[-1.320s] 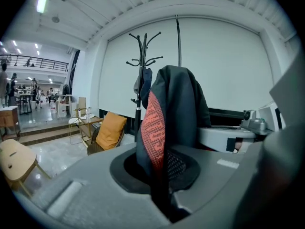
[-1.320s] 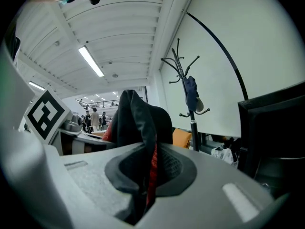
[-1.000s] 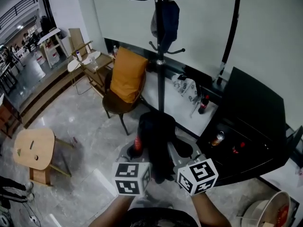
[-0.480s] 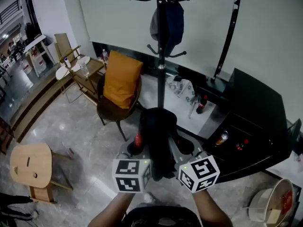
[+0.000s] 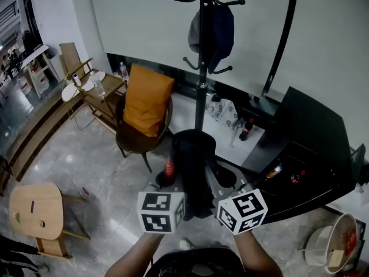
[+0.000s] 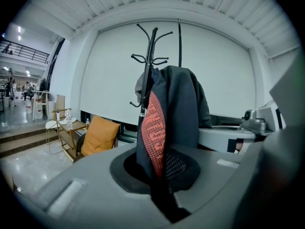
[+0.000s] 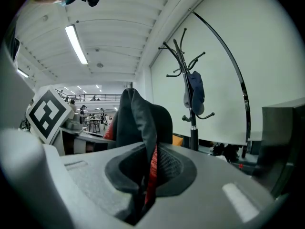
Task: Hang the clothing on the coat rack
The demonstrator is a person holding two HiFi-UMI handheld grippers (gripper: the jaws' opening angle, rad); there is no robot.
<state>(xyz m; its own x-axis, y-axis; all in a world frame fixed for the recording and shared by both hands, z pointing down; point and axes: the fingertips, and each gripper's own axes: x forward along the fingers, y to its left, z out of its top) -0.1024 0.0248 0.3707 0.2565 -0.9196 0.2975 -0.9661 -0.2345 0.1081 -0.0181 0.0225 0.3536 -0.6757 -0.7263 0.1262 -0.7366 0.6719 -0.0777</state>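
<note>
A dark garment with a red-patterned lining [image 5: 193, 166] is bunched up between both grippers, low in the head view. My left gripper [image 5: 176, 183] is shut on the garment [image 6: 167, 123], its cloth rising straight out of the jaws. My right gripper [image 5: 216, 183] is shut on the same garment [image 7: 143, 128] from the other side. Ahead stands the black coat rack [image 5: 202, 68], with a dark blue cap [image 5: 214, 30] on one of its hooks. The rack [image 6: 147, 66] lies just behind the garment in the left gripper view and stands at the right [image 7: 190, 94] in the right gripper view.
A chair with an orange cushion [image 5: 147, 100] stands left of the rack. A black table [image 5: 314, 149] with bottles is at the right. A wooden side table [image 5: 95, 88] and a pale stool [image 5: 34, 209] are on the left. A curved black lamp pole [image 5: 282, 39] rises right of the rack.
The view has drawn closer to the coat rack and shifted a little; the stool and side table slid left and down. Both grippers keep the garment held in the same way.
</note>
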